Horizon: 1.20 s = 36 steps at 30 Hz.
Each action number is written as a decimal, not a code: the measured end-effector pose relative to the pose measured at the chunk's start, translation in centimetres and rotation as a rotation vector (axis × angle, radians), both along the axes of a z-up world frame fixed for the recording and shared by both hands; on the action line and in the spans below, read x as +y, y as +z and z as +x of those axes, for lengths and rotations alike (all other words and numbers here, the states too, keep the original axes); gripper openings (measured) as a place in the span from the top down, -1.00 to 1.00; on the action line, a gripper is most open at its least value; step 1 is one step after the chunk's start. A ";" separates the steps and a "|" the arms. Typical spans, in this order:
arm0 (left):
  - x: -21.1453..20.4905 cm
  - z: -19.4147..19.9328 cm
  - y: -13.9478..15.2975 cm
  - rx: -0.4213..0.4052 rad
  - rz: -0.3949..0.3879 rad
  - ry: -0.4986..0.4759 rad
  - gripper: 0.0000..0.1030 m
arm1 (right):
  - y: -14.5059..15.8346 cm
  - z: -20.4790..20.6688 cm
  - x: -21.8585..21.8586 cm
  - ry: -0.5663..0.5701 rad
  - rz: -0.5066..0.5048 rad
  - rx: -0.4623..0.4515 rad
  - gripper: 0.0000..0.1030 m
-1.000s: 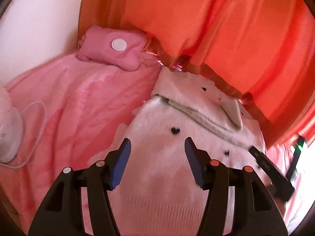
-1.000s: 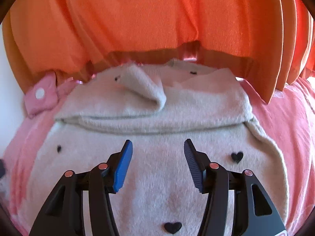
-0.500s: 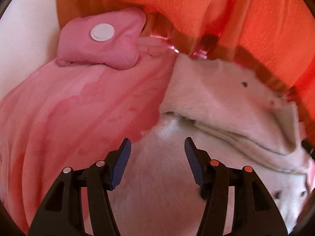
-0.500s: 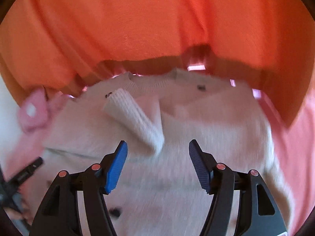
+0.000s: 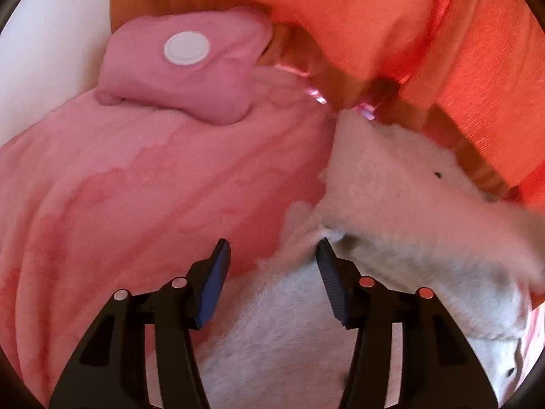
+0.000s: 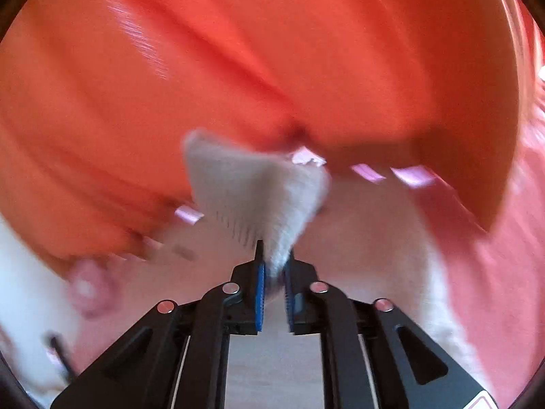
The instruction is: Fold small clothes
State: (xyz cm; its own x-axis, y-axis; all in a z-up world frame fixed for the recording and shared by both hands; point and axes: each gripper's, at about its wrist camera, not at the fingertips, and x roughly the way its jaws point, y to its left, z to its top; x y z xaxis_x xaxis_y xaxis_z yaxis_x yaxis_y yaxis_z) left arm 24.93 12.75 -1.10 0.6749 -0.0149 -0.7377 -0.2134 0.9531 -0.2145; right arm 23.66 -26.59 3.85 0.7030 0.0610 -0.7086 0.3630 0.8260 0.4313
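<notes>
A small fluffy white sweater (image 5: 391,225) with tiny black hearts lies on a pink blanket (image 5: 143,197), its upper part folded over. My left gripper (image 5: 272,255) is open, low over the sweater's left edge where the fold begins; its right finger (image 5: 328,279) touches the fabric. My right gripper (image 6: 274,266) is shut on the ribbed cuff of the sweater's sleeve (image 6: 252,191) and holds it lifted in front of the orange curtain. The right wrist view is blurred by motion, and the sweater's body (image 6: 374,238) shows pale below the sleeve.
An orange curtain (image 5: 425,34) hangs along the far edge of the blanket. A pink pouch with a white round patch (image 5: 184,64) lies at the back left. A white wall (image 5: 51,51) is at the far left.
My right gripper went from open to shut on the sleeve cuff and lifted it. My left gripper moved left and forward toward the sweater's left folded edge, staying open.
</notes>
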 end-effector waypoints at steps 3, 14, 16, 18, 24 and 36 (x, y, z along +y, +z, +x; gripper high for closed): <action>-1.3 0.4 0.2 -0.013 0.003 -0.022 0.01 | -3.5 -1.2 -1.3 -0.022 0.111 0.044 0.58; 0.1 1.8 -0.9 0.013 -0.048 -0.001 0.47 | -0.1 -0.3 -0.4 0.041 -0.008 -0.070 0.85; -0.2 1.7 -0.5 0.007 -0.027 0.000 0.51 | 2.9 -1.1 0.7 0.086 -0.043 -0.172 0.85; -0.4 1.8 -0.5 0.009 -0.006 0.005 0.53 | 3.9 -1.6 1.1 0.092 -0.084 -0.211 0.86; 0.2 2.0 -1.0 0.029 -0.018 0.002 0.53 | -4.0 -0.5 -2.3 0.022 -0.042 0.032 0.89; -2.3 -3.7 2.6 0.010 0.168 -0.077 0.52 | 1.6 -8.1 0.3 -0.032 -0.281 0.046 0.07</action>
State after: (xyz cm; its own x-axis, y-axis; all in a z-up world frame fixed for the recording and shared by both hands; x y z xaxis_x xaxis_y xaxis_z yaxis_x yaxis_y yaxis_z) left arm 21.24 10.46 1.48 0.6691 0.0575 -0.7409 -0.1393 0.9890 -0.0490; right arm 15.55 -26.28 5.46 0.6683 -0.1639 -0.7256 0.4046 0.8986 0.1697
